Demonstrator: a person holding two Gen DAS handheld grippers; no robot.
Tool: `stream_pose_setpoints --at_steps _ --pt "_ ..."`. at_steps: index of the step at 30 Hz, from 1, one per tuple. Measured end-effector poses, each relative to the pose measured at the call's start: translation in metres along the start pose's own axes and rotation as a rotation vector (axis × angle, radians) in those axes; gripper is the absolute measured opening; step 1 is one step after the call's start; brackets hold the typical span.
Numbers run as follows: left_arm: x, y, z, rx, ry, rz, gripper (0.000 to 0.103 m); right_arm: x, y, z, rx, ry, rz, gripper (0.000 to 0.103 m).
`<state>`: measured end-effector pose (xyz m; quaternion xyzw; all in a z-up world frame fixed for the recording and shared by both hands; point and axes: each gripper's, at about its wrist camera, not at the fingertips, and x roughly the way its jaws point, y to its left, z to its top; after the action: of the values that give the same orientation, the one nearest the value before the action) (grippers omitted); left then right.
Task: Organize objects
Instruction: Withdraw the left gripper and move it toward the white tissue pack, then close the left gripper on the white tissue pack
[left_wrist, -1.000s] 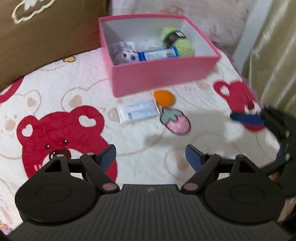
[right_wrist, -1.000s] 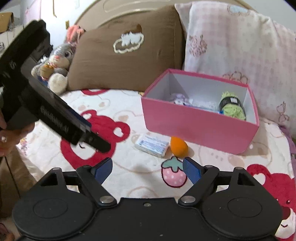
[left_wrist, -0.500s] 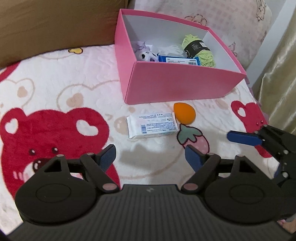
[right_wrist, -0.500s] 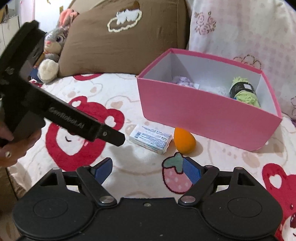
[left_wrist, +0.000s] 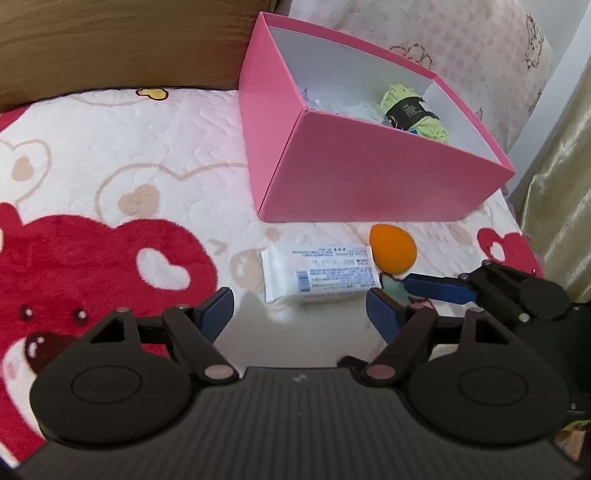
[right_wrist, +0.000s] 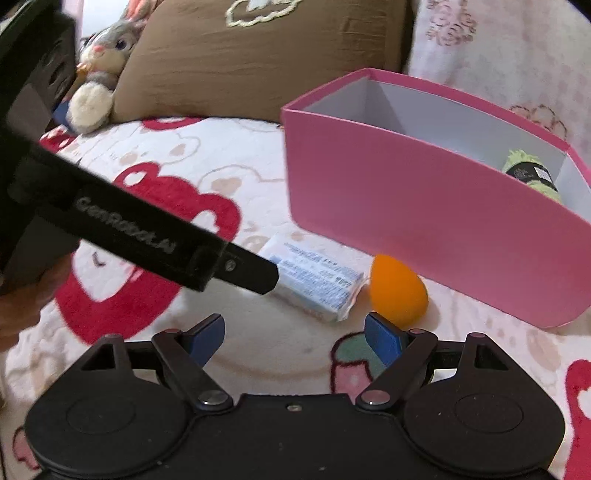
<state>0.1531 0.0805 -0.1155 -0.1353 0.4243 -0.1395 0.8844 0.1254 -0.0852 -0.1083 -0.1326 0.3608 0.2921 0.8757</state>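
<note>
Left gripper spread, jaws just been closing, nothing pinched; white packet just beyond its tips. Right gripper wide apart, empty. Orange sponge touches packet, both on blanket beside pink box.

The left tool angles downward, its blue-padded fingers apart with nothing pressed between them; they have just been closing a little. The right tool also tilts downward, jaws spread wide and empty. Beside the left tool, the right tool's finger reaches in from the right.
</note>
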Motion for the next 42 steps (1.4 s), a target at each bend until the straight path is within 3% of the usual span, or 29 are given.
stream_pose_setpoints --at_steps 2,4,6,8,14,17,22,25,29,31,32,35,42 --pt "0.006 0.001 0.001 -0.01 -0.003 -0.005 0.074 0.009 -0.006 -0.003 0.019 -0.003 0.008 0.086" --pt "0.013 0.001 0.001 -0.009 0.013 -0.004 0.061 0.014 -0.011 -0.007 0.036 -0.006 0.011 0.086" --pt "0.019 -0.002 0.001 0.025 0.031 0.013 0.055 0.017 -0.015 -0.01 0.056 -0.015 0.061 0.085" --pt "0.021 -0.004 -0.003 0.047 0.016 0.004 0.055 0.021 -0.018 -0.012 0.06 -0.011 0.121 0.08" --pt "0.024 -0.012 -0.013 0.045 0.013 -0.044 0.053 0.023 -0.016 -0.013 0.046 -0.046 0.083 0.073" --pt "0.021 -0.014 -0.018 0.023 0.011 -0.039 0.053 0.02 -0.007 -0.014 -0.034 -0.054 0.068 0.073" --pt "0.015 -0.004 -0.025 -0.069 0.03 -0.082 0.053 0.006 -0.011 -0.019 -0.077 -0.033 0.162 0.073" --pt "0.011 0.0 -0.025 -0.115 0.054 -0.102 0.053 0.005 -0.016 -0.02 -0.047 -0.031 0.147 0.073" --pt "0.017 0.011 -0.024 -0.169 0.019 -0.057 0.056 0.011 -0.025 -0.019 0.007 -0.051 0.11 0.073" --pt "0.021 0.016 -0.024 -0.205 0.007 -0.072 0.053 0.014 -0.031 -0.02 0.044 -0.062 0.134 0.073" --pt "0.022 0.016 -0.023 -0.21 -0.002 -0.072 0.052 0.015 -0.035 -0.022 0.066 -0.067 0.158 0.068" --pt "0.024 0.013 -0.021 -0.193 -0.007 -0.056 0.035 0.019 -0.04 -0.025 0.088 -0.076 0.176 0.053" --pt "0.028 0.011 -0.02 -0.198 -0.001 -0.041 0.032 0.029 -0.033 -0.023 0.062 -0.075 0.158 0.052"
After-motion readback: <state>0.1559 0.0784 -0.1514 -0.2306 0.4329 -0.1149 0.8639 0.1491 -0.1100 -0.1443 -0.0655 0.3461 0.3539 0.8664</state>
